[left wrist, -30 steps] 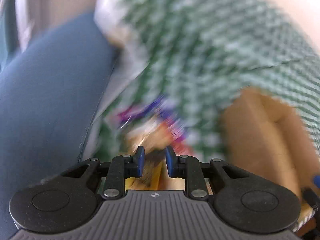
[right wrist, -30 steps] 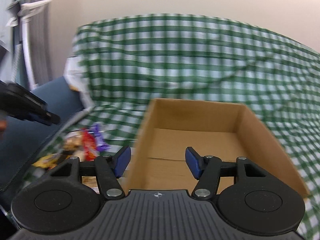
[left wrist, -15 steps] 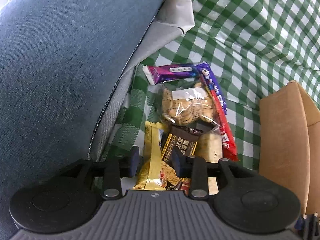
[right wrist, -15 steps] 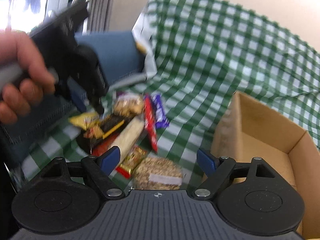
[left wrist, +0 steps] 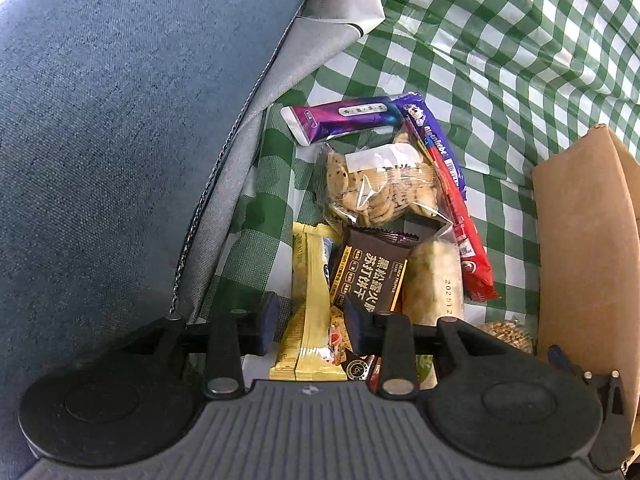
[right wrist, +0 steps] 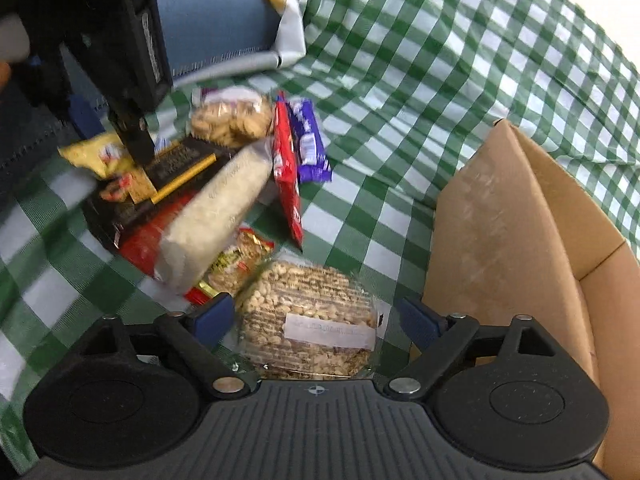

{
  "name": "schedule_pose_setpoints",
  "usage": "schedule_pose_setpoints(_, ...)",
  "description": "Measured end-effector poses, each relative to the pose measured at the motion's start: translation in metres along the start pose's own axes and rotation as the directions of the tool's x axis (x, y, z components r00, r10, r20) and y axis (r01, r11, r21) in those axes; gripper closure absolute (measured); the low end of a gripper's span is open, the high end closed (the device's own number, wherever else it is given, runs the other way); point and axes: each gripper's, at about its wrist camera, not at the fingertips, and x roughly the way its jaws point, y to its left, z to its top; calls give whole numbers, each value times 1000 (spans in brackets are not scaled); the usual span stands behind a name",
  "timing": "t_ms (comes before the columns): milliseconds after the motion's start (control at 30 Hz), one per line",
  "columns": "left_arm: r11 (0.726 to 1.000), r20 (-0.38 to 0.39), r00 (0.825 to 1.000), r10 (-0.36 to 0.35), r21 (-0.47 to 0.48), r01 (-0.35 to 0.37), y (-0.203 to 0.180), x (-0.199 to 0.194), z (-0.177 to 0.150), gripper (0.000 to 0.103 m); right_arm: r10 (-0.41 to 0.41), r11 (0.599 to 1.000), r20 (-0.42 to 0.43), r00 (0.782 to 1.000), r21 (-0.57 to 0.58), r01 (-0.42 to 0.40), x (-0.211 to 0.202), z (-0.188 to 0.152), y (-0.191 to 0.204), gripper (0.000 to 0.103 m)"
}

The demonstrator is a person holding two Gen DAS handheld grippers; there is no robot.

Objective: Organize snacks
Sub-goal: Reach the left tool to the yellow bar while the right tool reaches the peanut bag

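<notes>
A pile of snacks lies on the checked cloth: a purple bar (left wrist: pixel 344 120), a clear bag of cookies (left wrist: pixel 380 188), a red bar (left wrist: pixel 460 220), a brown packet (left wrist: pixel 372 276), a pale rice bar (left wrist: pixel 436 280) and a yellow packet (left wrist: pixel 312 292). My left gripper (left wrist: pixel 312 328) points down at the pile, its jaws apart around the yellow packet without pressing it. My right gripper (right wrist: pixel 316 318) hangs low over a round peanut cake (right wrist: pixel 308 300) in clear wrap. Its jaws are opening, wide on both sides of the cake and clear of it. The cardboard box (right wrist: pixel 500 220) stands open to the right.
A blue cushion (left wrist: pixel 120 120) rises along the left of the pile, with a grey-white bag (left wrist: pixel 340 12) behind it. The green checked cloth (left wrist: pixel 500 60) covers the seat and back. The box wall (left wrist: pixel 588 240) stands close to the snacks on the right.
My left gripper sank toward the pile and its jaws spread from nearly shut. My right gripper swung left from above the box to the peanut cake, and its jaws widened.
</notes>
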Motion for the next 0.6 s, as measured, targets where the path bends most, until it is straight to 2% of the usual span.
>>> schedule_pose_setpoints(100,1000,-4,1000,0,4,0,0,1,0,63,21,1000,-46,999,-9,-21,14,3,2,13)
schedule_pose_setpoints(167,1000,-7,1000,-5,7,5,-2,2,0,65,67,997,-49,997,41,-65,17,6,-5,25)
schedule_pose_setpoints(200,1000,-8,1000,-7,10,7,-3,3,0,66,72,996,-42,997,49,-70,18,9,-7,26)
schedule_pose_setpoints(233,1000,-6,1000,-7,13,7,-5,3,-1,73,78,996,-33,996,45,-77,9,-3,-6,28)
schedule_pose_setpoints(267,1000,-4,1000,-7,14,7,-5,3,-1,80,86,996,-21,996,36,-85,10,1,-6,28)
schedule_pose_setpoints(333,1000,3,1000,-13,10,13,-5,1,-1,83,100,995,-5,995,31,-99,2,-8,-6,29)
schedule_pose_setpoints(467,999,31,998,-49,-10,50,1,-5,-2,86,127,992,27,992,-23,-126,-5,5,-1,29)
schedule_pose_setpoints(600,992,78,989,-123,-14,125,5,-18,-3,86,197,978,34,980,-83,-194,-34,-11,4,29)
